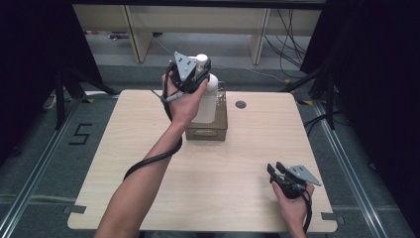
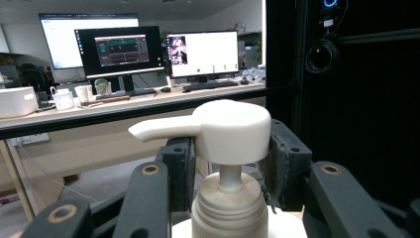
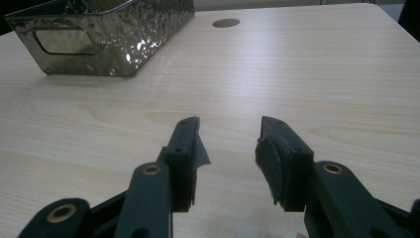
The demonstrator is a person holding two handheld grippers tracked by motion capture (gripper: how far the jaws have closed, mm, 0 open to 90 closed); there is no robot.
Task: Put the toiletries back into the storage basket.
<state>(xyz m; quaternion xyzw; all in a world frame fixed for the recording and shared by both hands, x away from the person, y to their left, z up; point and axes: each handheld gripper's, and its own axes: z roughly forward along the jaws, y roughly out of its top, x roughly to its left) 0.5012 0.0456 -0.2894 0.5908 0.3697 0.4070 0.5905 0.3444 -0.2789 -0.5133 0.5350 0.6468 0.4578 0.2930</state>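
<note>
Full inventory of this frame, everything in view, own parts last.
pump bottle: 1, white, standing in the metal basket, pump head between the left tongs
metal basket: 1, shiny hammered metal, far middle of the table
table: 1, light wood, round dark grommet near the far edge
monitors: three, lit, on a desk in the left gripper view background
left tongs: 1, black, closed on the pump bottle's head
right tongs: 1, black, open, low over the near right of the table
</note>
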